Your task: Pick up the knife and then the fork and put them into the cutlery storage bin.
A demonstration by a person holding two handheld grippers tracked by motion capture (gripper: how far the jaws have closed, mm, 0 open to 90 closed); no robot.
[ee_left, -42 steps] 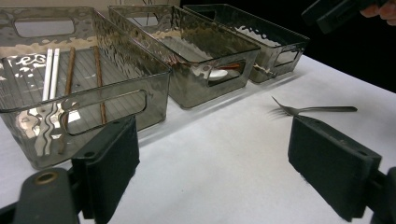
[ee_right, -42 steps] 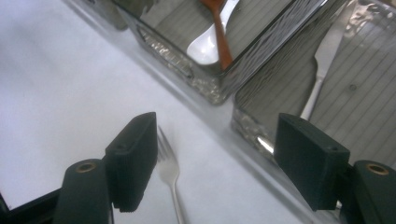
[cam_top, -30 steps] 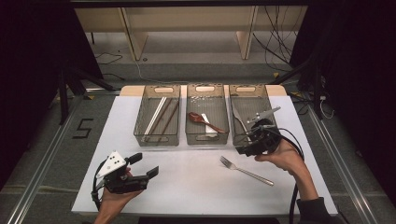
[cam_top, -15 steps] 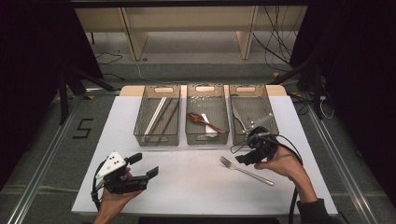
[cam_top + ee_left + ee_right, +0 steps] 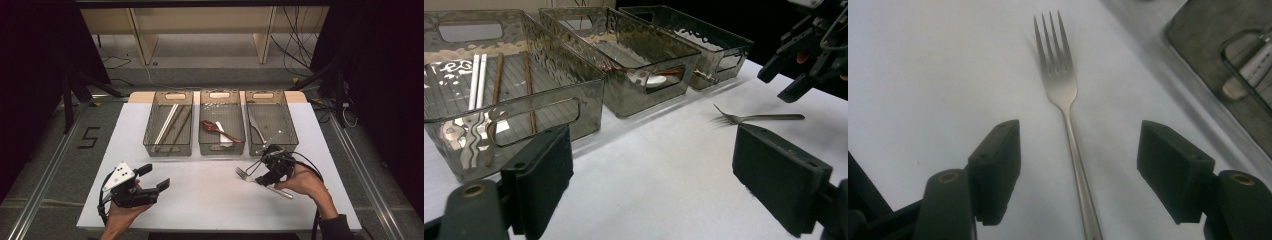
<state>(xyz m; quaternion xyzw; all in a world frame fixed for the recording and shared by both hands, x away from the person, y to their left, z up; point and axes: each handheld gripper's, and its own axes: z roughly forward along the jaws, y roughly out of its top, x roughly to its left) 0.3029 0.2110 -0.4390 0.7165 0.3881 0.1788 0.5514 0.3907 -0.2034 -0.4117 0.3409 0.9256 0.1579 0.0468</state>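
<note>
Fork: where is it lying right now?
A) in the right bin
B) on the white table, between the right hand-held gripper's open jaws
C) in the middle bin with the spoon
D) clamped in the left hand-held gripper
B: the fork lies flat on the table, its handle running between the right hand-held gripper's jaws, which stand apart from it and have just been closing.

Three bins stand side by side at the far side of your table (image 5: 210, 200). The left bin (image 5: 168, 129) holds chopsticks (image 5: 167, 124), the middle bin (image 5: 221, 128) a spoon (image 5: 218, 128), the right bin (image 5: 270, 127) a knife (image 5: 256, 128). Before the right bin the fork (image 5: 245, 174) lies on the table, under your right tool (image 5: 265, 172); your left tool (image 5: 154, 177) is at the near left.
</note>
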